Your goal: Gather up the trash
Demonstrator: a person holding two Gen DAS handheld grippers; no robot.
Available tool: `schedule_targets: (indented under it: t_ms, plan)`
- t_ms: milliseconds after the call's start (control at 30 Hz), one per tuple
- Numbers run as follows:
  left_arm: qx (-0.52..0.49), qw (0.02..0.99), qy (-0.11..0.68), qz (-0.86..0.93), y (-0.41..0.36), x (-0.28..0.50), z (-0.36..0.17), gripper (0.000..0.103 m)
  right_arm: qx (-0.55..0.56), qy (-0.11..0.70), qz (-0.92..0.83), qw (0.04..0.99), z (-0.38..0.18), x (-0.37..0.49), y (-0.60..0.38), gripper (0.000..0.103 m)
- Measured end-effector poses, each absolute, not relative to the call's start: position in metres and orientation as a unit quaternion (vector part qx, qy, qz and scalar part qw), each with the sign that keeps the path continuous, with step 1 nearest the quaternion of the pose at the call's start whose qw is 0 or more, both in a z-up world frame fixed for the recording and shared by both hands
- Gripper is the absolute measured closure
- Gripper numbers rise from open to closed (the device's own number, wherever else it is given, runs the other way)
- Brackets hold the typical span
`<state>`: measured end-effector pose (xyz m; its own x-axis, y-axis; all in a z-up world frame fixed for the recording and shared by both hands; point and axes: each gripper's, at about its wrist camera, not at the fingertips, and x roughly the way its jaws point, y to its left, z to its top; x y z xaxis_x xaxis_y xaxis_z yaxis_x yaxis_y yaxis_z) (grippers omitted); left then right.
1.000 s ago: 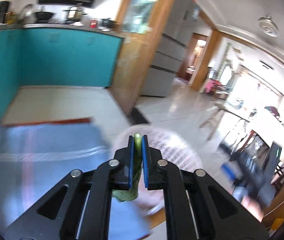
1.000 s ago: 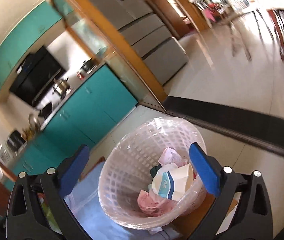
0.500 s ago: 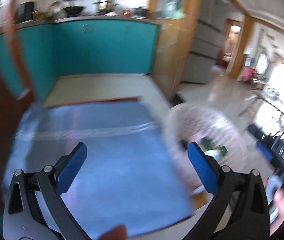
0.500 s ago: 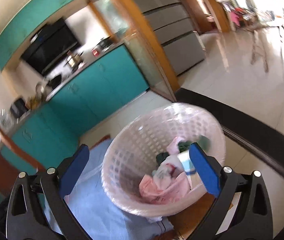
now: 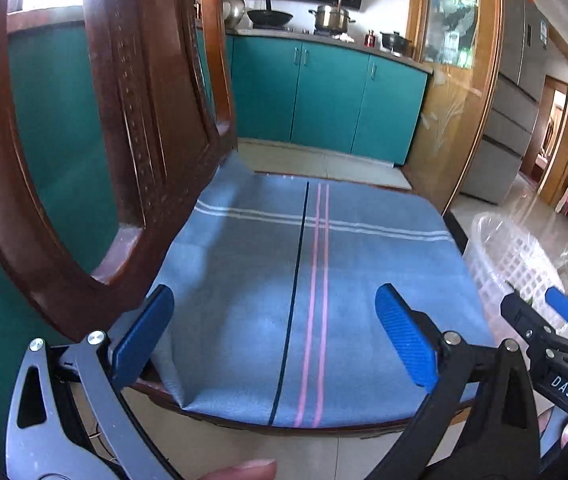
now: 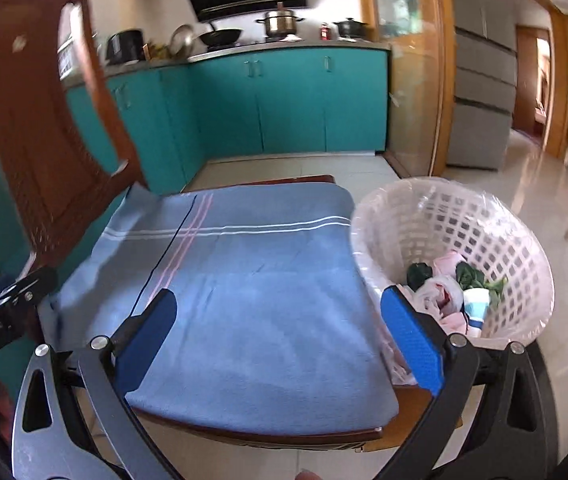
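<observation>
Both grippers gape wide and hold nothing: the left gripper (image 5: 274, 336) and right gripper (image 6: 280, 334) face the blue cloth (image 6: 252, 280) on the chair seat. The trash basket (image 6: 523, 248) sits just right of the seat, nearer the right gripper. A second ago the left one pinched a green scrap; greens (image 6: 471, 276) now lie in the basket.

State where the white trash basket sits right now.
In the right wrist view, the white trash basket stands at the right, against the right edge of the blue cloth covering the wooden chair seat.
</observation>
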<state>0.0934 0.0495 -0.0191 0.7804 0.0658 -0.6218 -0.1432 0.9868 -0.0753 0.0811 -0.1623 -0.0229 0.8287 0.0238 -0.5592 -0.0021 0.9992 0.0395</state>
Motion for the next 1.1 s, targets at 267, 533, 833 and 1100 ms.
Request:
schedule_targets:
  t_ms: [267,533,833,1100]
  plan:
    - [-0.055,0.944,0.323,0.035,0.042,0.089,-0.013,0.003,0.022,0.295,0.000,0.955,-0.026,0.086,-0.160,0.003]
    - [-0.055,0.945,0.321,0.032,0.038,0.089,-0.012,0.003,0.017,0.297,0.002,0.955,-0.027,0.086,-0.161,0.003]
    - [-0.047,0.946,0.320,0.029,0.034,0.090,-0.015,0.003,0.015,0.293,0.002,0.956,-0.026,0.084,-0.162,0.003]
    - [-0.044,0.946,0.321,0.027,0.034,0.090,-0.016,0.003,0.015,0.292,0.003,0.956,-0.025,0.083,-0.163,0.003]
